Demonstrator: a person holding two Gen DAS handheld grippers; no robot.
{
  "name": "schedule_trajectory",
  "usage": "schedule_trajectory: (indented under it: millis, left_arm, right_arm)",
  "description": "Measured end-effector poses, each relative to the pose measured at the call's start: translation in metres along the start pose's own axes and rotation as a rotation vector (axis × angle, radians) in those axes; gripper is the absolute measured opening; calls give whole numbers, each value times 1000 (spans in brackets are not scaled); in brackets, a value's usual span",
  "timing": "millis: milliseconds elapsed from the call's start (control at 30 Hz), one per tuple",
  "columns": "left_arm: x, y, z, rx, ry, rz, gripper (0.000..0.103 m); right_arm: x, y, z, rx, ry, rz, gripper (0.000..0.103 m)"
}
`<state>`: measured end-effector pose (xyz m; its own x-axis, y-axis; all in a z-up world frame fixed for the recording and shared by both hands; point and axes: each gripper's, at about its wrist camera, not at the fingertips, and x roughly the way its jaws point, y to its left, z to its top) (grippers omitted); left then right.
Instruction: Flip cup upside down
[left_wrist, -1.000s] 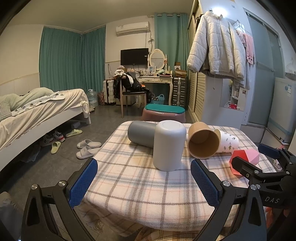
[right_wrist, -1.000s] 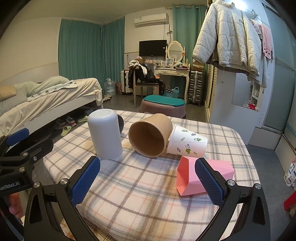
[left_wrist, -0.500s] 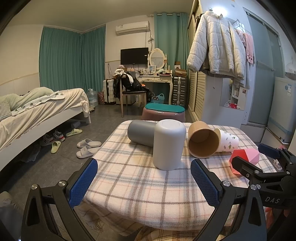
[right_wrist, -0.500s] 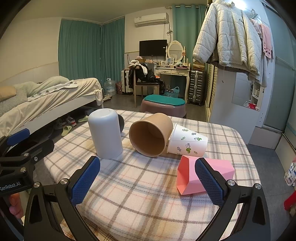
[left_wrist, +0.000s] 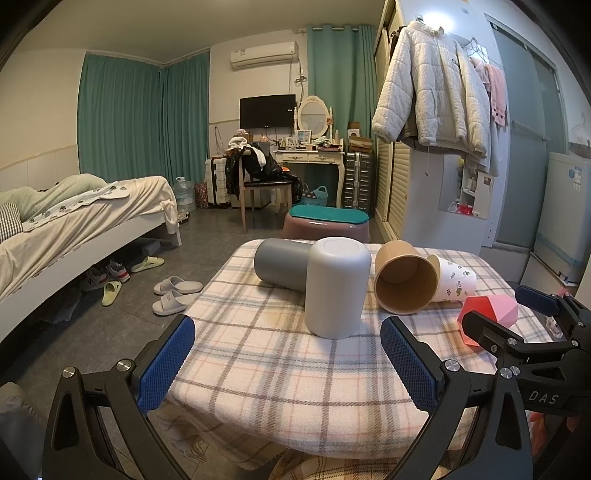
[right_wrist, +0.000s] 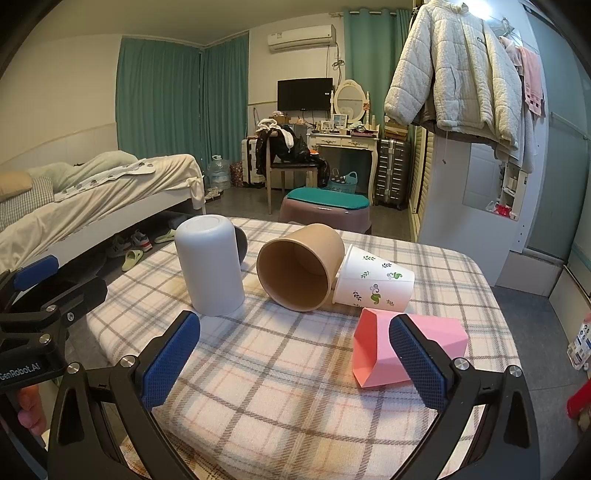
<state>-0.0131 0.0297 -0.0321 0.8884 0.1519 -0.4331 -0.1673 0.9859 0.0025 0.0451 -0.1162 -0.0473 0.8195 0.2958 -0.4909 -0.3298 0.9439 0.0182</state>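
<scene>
White cup (left_wrist: 337, 288): upside down, mid-table, touching grey cup (left_wrist: 280, 263) lying behind
Other cups: brown (right_wrist: 301, 266), leaf-print (right_wrist: 373, 283), pink (right_wrist: 406, 347), all on sides
Surface: plaid tablecloth (right_wrist: 295, 373)
Room: bed (left_wrist: 74, 221), teal curtains (left_wrist: 140, 118)
Left gripper (left_wrist: 288, 363): fingers apart, empty
Right gripper (right_wrist: 293, 356): fingers apart, empty

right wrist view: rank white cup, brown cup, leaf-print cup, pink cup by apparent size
1. white cup, upside down, tallest
2. brown cup, on its side; close to the white one, so this order is unsure
3. pink cup, nearest the camera and partly hidden by a finger, so unsure
4. leaf-print cup
</scene>
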Motion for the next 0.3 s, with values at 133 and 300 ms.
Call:
schedule_trajectory:
  millis: [133,300]
  left_arm:
    - [1,0,-2,-3,7,-1,103]
    - [0,-1,-4,1,14,0,103]
  right_arm:
    - [0,0,-1,4,7,2,103]
    - [1,0,-2,4,14,5,103]
